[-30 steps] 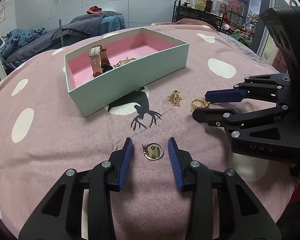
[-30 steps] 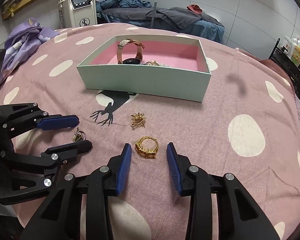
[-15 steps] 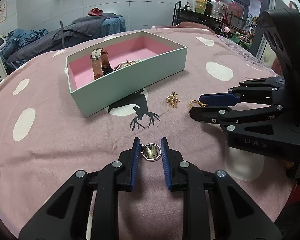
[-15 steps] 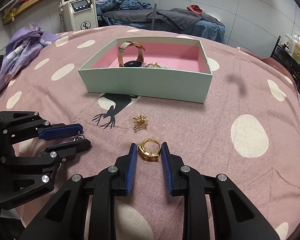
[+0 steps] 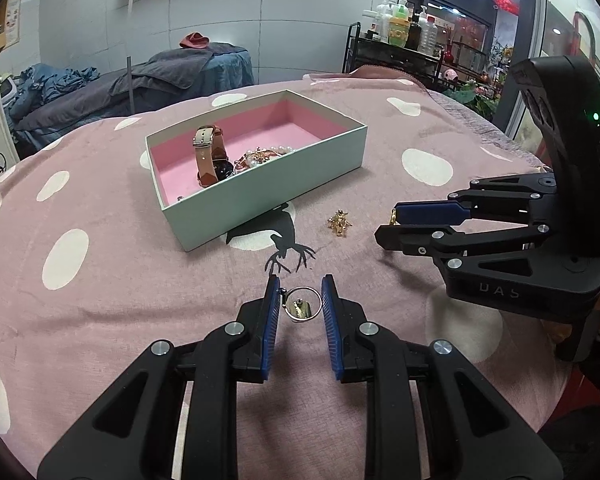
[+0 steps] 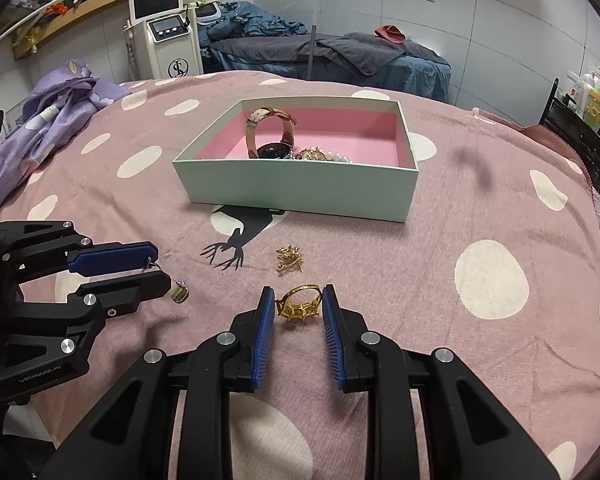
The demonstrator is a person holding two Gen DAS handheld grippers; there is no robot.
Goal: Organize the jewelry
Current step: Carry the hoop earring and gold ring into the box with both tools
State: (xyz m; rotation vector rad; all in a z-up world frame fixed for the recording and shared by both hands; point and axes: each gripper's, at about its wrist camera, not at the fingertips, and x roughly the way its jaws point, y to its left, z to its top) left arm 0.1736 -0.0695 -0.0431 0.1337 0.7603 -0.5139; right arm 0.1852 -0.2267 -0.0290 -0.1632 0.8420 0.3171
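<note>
My left gripper [image 5: 300, 300] is shut on a silver hoop earring with a gold charm [image 5: 301, 306] and holds it just above the cloth; the charm hangs below its fingers in the right wrist view [image 6: 179, 293]. My right gripper [image 6: 298, 304] is shut on a gold ring [image 6: 299, 305], lifted slightly. A small gold brooch [image 5: 339, 222] [image 6: 289, 258] lies on the cloth between the grippers and the box. The mint box with pink lining [image 5: 268, 196] [image 6: 300, 188] holds a brown-strap watch [image 6: 270, 134] and a pearl piece [image 6: 324, 156].
The pink spotted cloth [image 5: 100, 280] covers the round table, with a black deer print [image 6: 236, 244] in front of the box. Purple fabric [image 6: 48, 108] lies at the far left edge. A rack of bottles [image 5: 404, 36] stands behind the table.
Both grippers closed from wide open onto their pieces and have lifted them off the cloth. The view has risen, so the box looks farther away.
</note>
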